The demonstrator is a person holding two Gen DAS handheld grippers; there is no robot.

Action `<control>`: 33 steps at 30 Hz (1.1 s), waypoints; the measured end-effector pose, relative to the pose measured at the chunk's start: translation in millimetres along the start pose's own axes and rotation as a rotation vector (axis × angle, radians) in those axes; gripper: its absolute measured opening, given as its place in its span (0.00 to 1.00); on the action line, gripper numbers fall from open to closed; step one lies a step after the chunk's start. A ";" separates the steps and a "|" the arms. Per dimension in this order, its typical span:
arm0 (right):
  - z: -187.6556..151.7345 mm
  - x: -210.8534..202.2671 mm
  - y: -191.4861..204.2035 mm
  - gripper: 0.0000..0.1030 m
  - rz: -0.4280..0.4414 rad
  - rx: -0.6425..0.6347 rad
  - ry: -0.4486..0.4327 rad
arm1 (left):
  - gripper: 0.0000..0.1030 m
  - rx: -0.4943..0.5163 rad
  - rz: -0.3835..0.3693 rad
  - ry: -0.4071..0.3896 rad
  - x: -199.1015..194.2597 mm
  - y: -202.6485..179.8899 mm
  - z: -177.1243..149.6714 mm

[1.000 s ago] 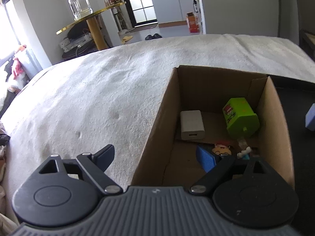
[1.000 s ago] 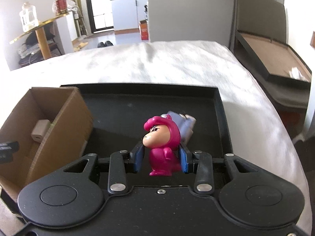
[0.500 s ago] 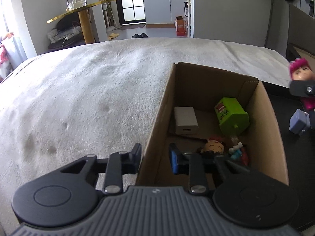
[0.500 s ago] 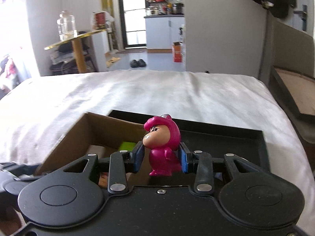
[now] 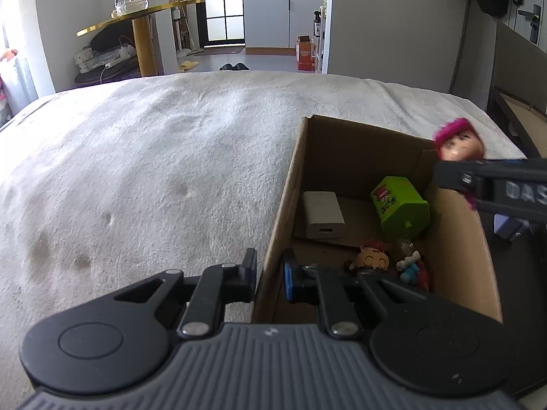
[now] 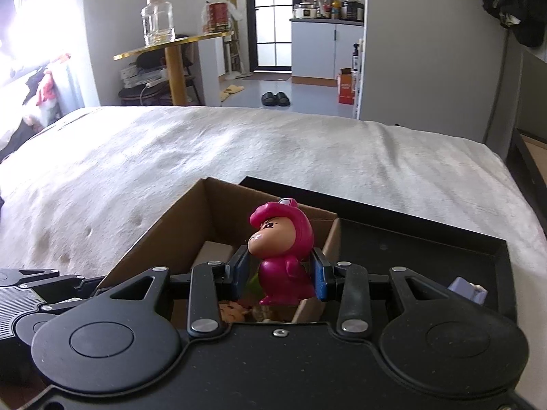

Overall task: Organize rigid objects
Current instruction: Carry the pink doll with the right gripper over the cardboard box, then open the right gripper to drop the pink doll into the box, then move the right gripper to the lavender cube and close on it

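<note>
My right gripper (image 6: pixel 278 276) is shut on a pink hooded figurine (image 6: pixel 282 253) and holds it above the right wall of the cardboard box (image 6: pixel 171 235). The figurine's head (image 5: pixel 458 145) also shows at the right in the left wrist view. My left gripper (image 5: pixel 270 271) is shut on the box's left wall (image 5: pixel 283 205), one finger on each side. Inside the box lie a white charger (image 5: pixel 323 213), a green block toy (image 5: pixel 400 206), an orange-faced figurine (image 5: pixel 372 259) and a small blue-and-white toy (image 5: pixel 410 264).
The box sits on a white blanket (image 5: pixel 154 157) over a bed. A black tray (image 6: pixel 410 249) lies right of the box, with a lavender object (image 6: pixel 466 288) in it. A gold side table (image 5: pixel 143 30) with a glass jar stands beyond the bed.
My left gripper has closed from open onto the box's left wall. My right gripper has carried the pink figurine left from the black tray to above the box.
</note>
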State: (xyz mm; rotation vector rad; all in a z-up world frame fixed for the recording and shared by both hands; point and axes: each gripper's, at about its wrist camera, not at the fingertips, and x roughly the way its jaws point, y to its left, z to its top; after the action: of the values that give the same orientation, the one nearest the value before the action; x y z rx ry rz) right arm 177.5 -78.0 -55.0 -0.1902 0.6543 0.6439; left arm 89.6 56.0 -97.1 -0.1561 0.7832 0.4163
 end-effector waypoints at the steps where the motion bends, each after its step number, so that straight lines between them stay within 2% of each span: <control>1: 0.3 1.4 2.9 0.36 0.004 -0.002 0.000 | 0.14 0.001 0.001 0.000 -0.1 -0.2 -0.3; 5: 11.0 11.5 14.3 0.40 0.062 -0.039 -0.026 | 0.14 0.001 0.005 0.005 -1.0 -1.5 0.7; 8: 10.8 10.2 17.2 0.42 0.061 -0.061 -0.044 | 0.14 0.004 0.007 0.010 -1.6 -3.1 3.1; 11: 5.4 8.3 7.1 0.43 0.053 -0.034 -0.020 | 0.14 0.024 0.014 0.013 -1.5 -4.6 3.6; 14: 1.9 2.7 -13.5 0.43 0.021 0.004 -0.002 | 0.14 0.038 0.017 0.016 -0.1 -5.0 3.6; 16: 0.0 -3.1 -27.5 0.47 -0.002 0.029 -0.008 | 0.14 0.050 0.021 0.013 -0.4 -7.1 4.8; 21: -9.8 -12.7 -68.3 0.51 -0.095 0.093 -0.014 | 0.14 0.062 0.028 -0.007 -3.3 -10.7 6.5; 25: -25.0 -11.5 -94.8 0.54 -0.166 0.130 0.036 | 0.14 0.043 0.039 -0.006 -4.5 -10.1 7.5; 28: -36.6 -10.8 -108.1 0.61 -0.215 0.126 0.068 | 0.15 0.033 0.058 -0.003 -5.3 -13.2 9.3; 31: -45.4 -8.4 -119.3 0.64 -0.251 0.144 0.094 | 0.19 0.044 0.069 0.015 -3.2 -18.7 12.0; 33: -51.6 -6.9 -124.6 0.67 -0.262 0.166 0.107 | 0.31 0.060 0.082 0.024 -1.3 -22.0 14.3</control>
State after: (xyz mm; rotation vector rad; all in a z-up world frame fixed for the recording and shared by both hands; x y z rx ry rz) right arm 223.4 -198.4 -95.2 -0.1528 0.7671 0.3277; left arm 107.3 39.7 -86.5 -0.0729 0.8266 0.4689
